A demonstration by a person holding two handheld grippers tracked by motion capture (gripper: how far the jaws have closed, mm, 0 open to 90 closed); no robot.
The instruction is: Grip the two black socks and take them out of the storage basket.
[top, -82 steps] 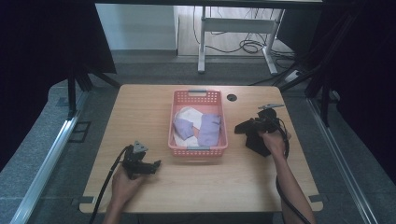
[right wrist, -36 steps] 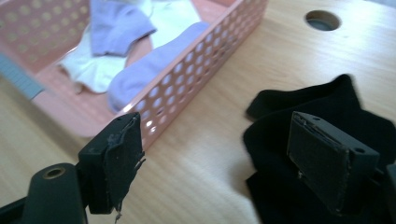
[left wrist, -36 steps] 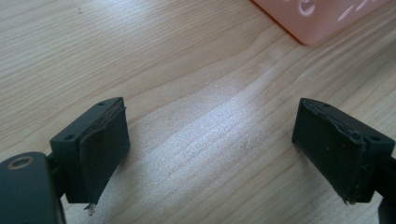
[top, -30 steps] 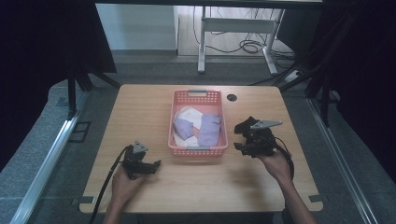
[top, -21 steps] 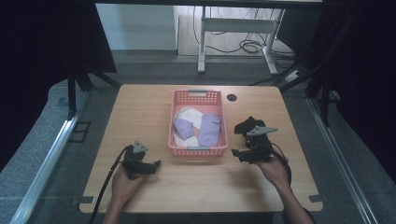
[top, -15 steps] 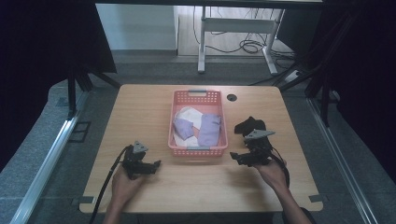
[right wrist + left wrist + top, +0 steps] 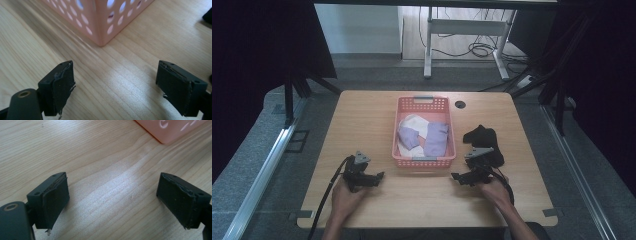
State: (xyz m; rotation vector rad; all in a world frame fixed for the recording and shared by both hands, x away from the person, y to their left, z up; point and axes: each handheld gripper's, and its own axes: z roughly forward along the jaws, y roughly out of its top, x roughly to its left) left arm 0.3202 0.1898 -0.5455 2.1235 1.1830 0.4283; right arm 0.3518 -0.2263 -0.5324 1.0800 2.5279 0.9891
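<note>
Beside my empty, wide-open right gripper [image 7: 459, 177] lies the black sock [image 7: 482, 140], soft and light, best pinched mid-bunch; my left gripper [image 7: 378, 176] also gapes.

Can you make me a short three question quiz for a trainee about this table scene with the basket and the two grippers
1. True or false: the right gripper is shut on the black cloth.
2. What lies inside the pink basket? A) purple and white clothes B) tools C) nothing
3. Fill in: the left gripper has its jaws ____ over the wooden table.

Key: 1. False; its jaws stand open over bare wood, and the cloth lies apart on the table, right of the basket. 2. A. 3. Open.
</note>
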